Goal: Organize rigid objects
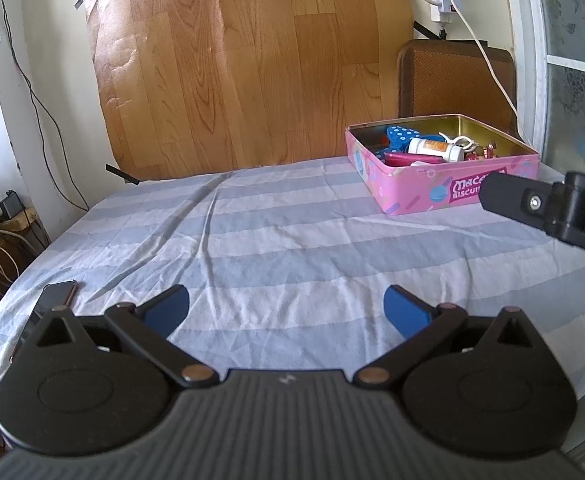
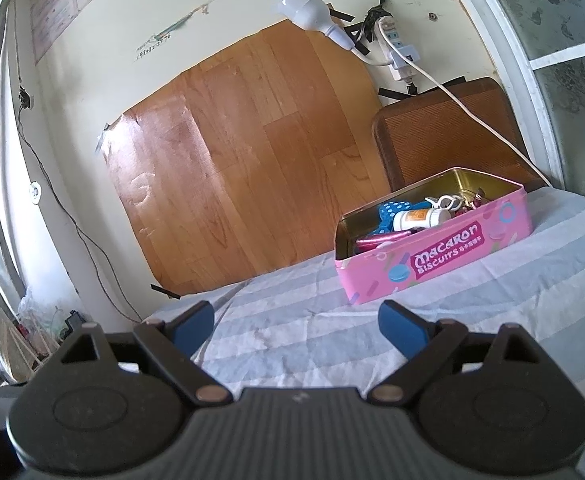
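Observation:
A pink Macaron Biscuits tin (image 1: 408, 196) (image 2: 444, 264) stands open at the far right of the striped cloth. Inside lie a white bottle (image 1: 436, 149) (image 2: 422, 218), a blue dotted item (image 1: 404, 136) (image 2: 392, 210), a magenta tube (image 1: 408, 158) (image 2: 380, 240) and other small pieces. My left gripper (image 1: 286, 312) is open over bare cloth, well short of the tin, with nothing between its blue pads. My right gripper (image 2: 296, 326) is open too, just in front of the tin's near corner. In the left wrist view, the right gripper's black finger (image 1: 508, 196) juts in beside the tin.
A dark phone (image 1: 54, 300) lies on the cloth's near left corner, close to the table edge. A wood-pattern sheet (image 1: 244, 60) is taped to the wall behind. A brown chair back (image 1: 456, 80) stands behind the tin. Cables hang on the left wall and from a power strip (image 2: 396, 52).

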`<action>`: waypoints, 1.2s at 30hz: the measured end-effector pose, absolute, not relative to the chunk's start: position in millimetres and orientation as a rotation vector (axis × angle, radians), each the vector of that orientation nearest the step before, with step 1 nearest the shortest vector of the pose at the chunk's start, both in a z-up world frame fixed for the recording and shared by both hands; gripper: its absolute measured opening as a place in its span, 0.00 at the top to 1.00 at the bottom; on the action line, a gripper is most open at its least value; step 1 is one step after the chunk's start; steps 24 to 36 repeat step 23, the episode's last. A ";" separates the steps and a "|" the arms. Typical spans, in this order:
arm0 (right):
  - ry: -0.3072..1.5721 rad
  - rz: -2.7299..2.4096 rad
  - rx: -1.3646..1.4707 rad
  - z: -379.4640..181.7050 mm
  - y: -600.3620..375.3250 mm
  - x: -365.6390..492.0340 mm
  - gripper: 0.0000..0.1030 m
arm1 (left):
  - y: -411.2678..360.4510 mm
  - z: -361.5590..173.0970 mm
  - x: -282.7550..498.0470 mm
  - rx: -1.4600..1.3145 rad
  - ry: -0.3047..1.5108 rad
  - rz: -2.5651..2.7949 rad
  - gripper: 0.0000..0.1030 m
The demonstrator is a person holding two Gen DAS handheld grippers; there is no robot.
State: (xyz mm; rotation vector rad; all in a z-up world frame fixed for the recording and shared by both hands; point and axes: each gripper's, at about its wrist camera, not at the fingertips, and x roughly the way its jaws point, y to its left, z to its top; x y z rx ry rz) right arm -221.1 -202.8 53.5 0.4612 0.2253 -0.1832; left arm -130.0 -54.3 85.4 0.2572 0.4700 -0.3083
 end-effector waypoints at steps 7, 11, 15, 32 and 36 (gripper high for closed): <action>0.233 -0.184 0.466 51.4 -206.3 -220.1 0.10 | -55.2 82.3 -128.6 0.263 0.476 -0.306 0.00; 0.234 -0.187 0.462 50.1 -208.5 -217.9 0.10 | -57.6 79.0 -127.1 0.268 0.485 -0.310 0.00; 0.249 -0.184 0.470 46.4 -211.7 -213.9 0.10 | -60.6 75.2 -123.6 0.271 0.508 -0.326 0.00; 0.257 -0.170 0.434 42.5 -211.4 -205.2 0.12 | -58.3 72.6 -117.7 0.222 0.531 -0.378 0.00; 0.257 -0.170 0.434 42.5 -211.4 -205.2 0.12 | -58.3 72.6 -117.7 0.222 0.531 -0.378 0.00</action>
